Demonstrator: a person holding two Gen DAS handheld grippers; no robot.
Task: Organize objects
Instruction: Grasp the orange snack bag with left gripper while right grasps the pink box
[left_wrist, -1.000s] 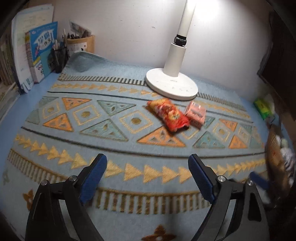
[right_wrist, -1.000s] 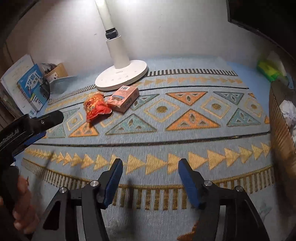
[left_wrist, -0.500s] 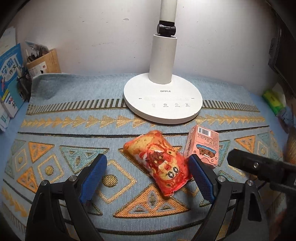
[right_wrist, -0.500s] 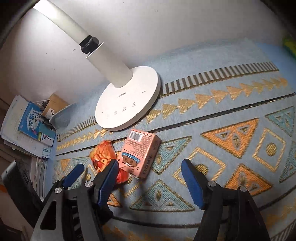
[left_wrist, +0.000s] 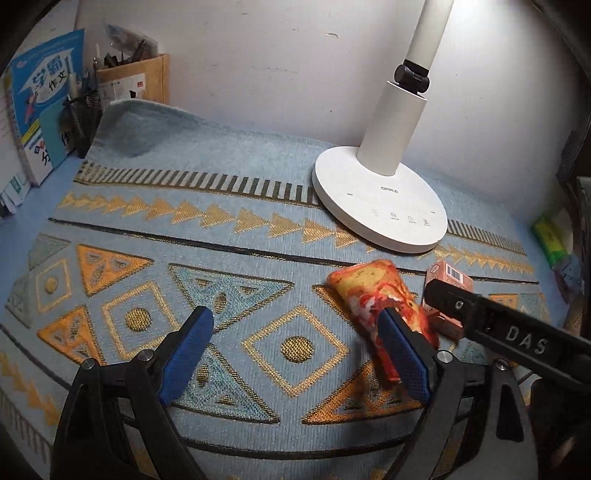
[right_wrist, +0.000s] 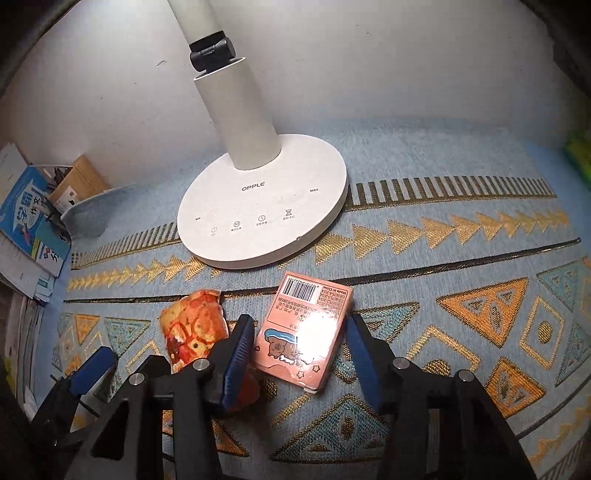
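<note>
1. Patterned blue cloth (right_wrist: 461, 206) covers the tabletop, a white lamp (right_wrist: 258, 206) standing at the back.
2. Right hand-held gripper (right_wrist: 299, 339), jaws just closing, straddles the pink box (right_wrist: 306, 328), apparently to lift it; whether the pads touch it is unclear.
3. Left hand-held gripper (left_wrist: 291, 350) hangs wide apart, one finger over the red snack pack (left_wrist: 373, 291).

Our left gripper (left_wrist: 291, 350) hangs wide open over the patterned mat (left_wrist: 184, 229); its right finger (left_wrist: 402, 354) overlaps the red snack packet (left_wrist: 373, 291). The pink box (left_wrist: 448, 275) lies just right, the lamp base (left_wrist: 376, 199) beyond.
</note>
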